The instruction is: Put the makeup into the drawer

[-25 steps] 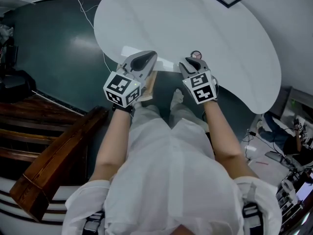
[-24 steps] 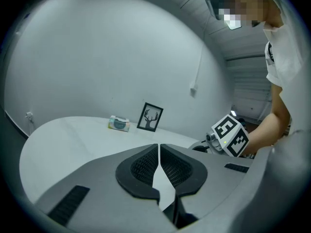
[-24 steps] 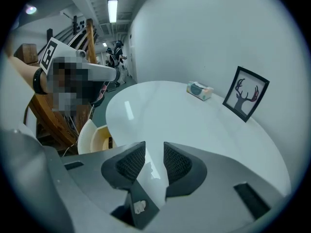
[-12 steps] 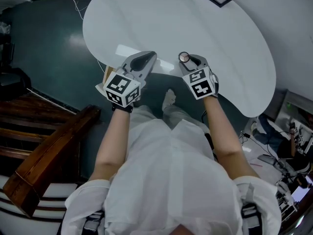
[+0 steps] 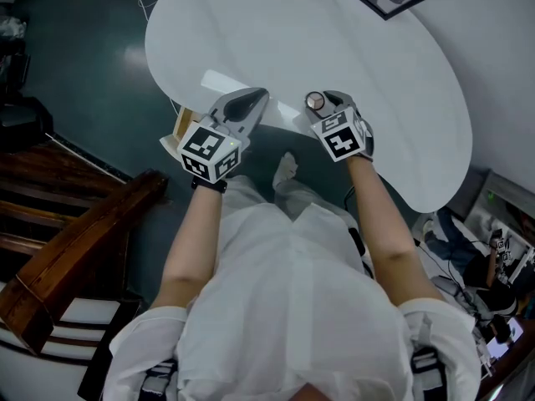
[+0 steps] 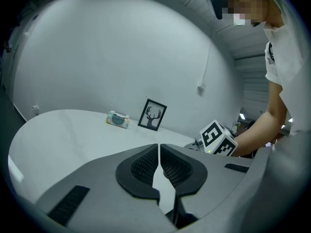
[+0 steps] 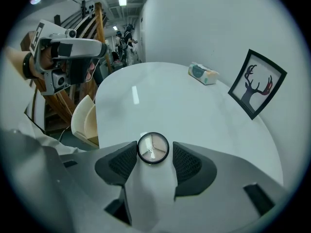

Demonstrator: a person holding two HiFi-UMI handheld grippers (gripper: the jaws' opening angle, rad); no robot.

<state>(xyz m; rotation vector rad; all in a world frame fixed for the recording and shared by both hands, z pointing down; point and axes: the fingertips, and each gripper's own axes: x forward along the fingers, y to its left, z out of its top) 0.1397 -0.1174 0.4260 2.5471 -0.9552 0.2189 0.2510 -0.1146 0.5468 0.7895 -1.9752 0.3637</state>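
Makeup, a round black-rimmed compact (image 7: 153,148), lies flat, lid up, with no long axis, near the edge of the white tabletop (image 7: 160,101). The right gripper (image 7: 154,154) has just been opening its jaws, which flank the compact loosely. The left gripper (image 6: 159,152) has its jaws pressed together, empty.

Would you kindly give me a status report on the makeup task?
Left gripper shut, empty. Right gripper: jaws just opened, astride round black-rimmed makeup compact on white table, not gripped. Pale open drawer beside left gripper; compact not yet in.
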